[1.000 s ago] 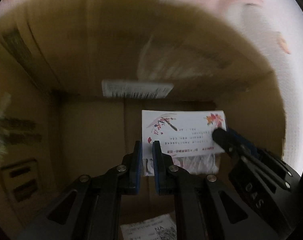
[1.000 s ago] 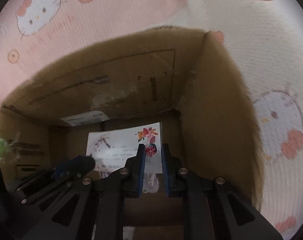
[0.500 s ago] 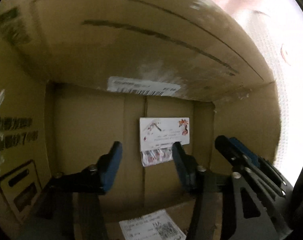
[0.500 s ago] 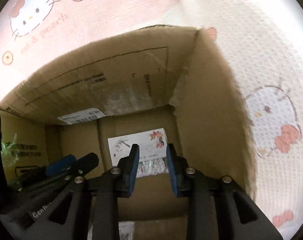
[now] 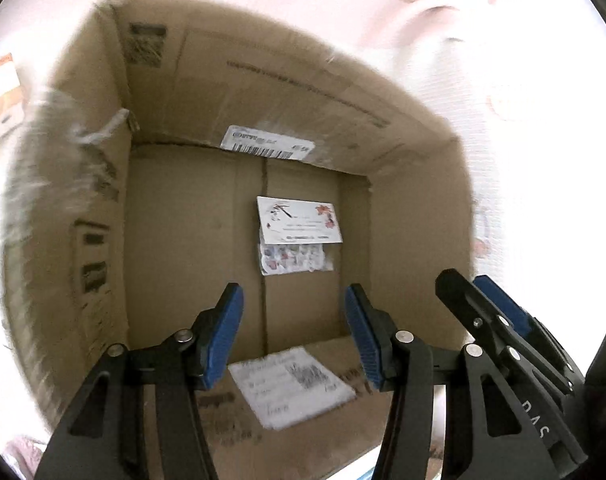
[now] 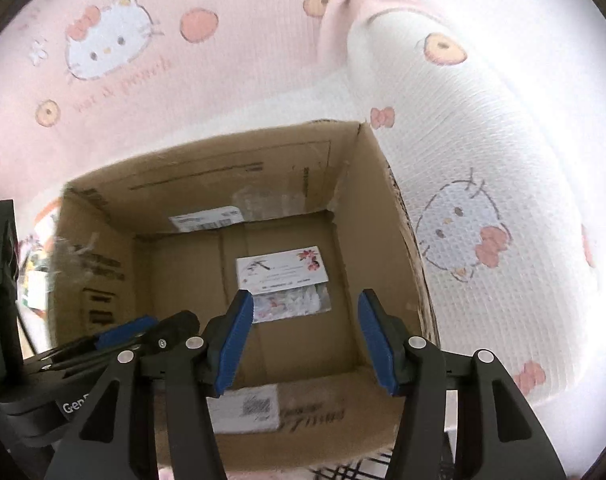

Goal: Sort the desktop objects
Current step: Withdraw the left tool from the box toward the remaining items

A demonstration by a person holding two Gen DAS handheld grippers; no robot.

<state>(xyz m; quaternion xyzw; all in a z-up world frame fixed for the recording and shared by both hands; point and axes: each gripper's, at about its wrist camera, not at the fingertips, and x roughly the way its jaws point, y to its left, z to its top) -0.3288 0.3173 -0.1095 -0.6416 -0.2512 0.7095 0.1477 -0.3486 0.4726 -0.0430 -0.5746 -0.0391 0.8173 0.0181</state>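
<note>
Both claws released, left claw (image 5: 293, 332) and right claw (image 6: 301, 340) above cardboard box (image 6: 383, 240); card packet (image 5: 297, 236) below on floor.

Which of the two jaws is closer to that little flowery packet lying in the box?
Hard to call. The left gripper and right gripper both hang open above the packet in the cardboard box, touching nothing.

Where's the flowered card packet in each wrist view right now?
Left wrist: card packet lies on the box floor, centre frame, above the open left gripper.
Right wrist: card packet sits at centre, just above the open right gripper.
Shared landmark: the barcode label on the far wall.
</note>
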